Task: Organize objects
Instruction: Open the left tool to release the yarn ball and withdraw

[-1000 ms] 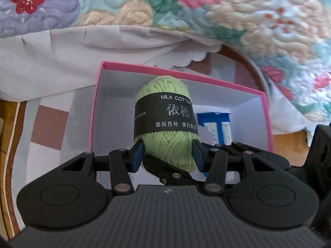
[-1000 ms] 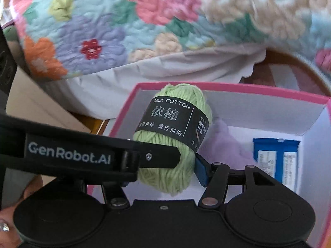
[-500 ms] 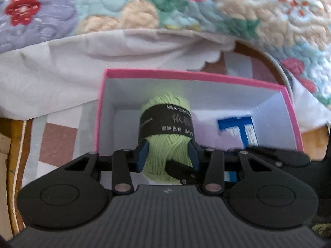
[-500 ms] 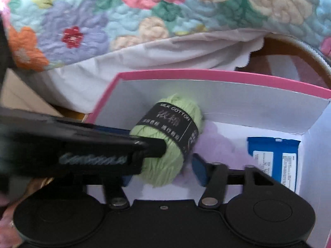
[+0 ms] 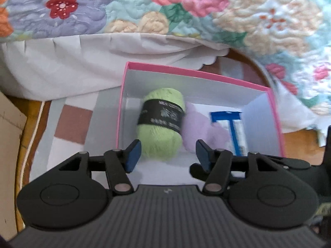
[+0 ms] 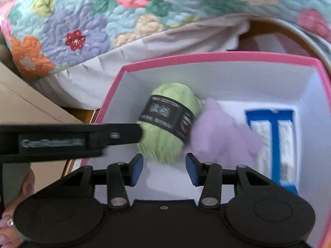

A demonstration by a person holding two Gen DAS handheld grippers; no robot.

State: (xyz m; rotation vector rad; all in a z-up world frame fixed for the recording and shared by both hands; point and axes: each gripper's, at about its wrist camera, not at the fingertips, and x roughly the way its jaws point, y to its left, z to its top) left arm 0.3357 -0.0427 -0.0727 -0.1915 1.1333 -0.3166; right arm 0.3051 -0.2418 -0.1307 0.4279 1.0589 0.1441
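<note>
A green yarn ball (image 5: 160, 122) with a black label lies inside the pink-rimmed white box (image 5: 198, 75), at its left side. Beside it lie a lilac soft cloth (image 5: 198, 128) and a blue-and-white packet (image 5: 232, 132). My left gripper (image 5: 167, 155) is open and empty, just short of the yarn. My right gripper (image 6: 164, 169) is open and empty over the box's near side, close to the yarn (image 6: 167, 122), lilac cloth (image 6: 221, 136) and packet (image 6: 273, 142). The left gripper's body (image 6: 62, 140) crosses the right wrist view at left.
The box (image 6: 227, 56) sits on a checked cloth (image 5: 72, 122) over a wooden surface. A floral quilt (image 5: 165, 6) with white lining hangs behind it. A cardboard piece (image 5: 10, 124) stands at the left.
My left gripper opened and let go of the green yarn, which now lies in the box. Both grippers have pulled back a little from it.
</note>
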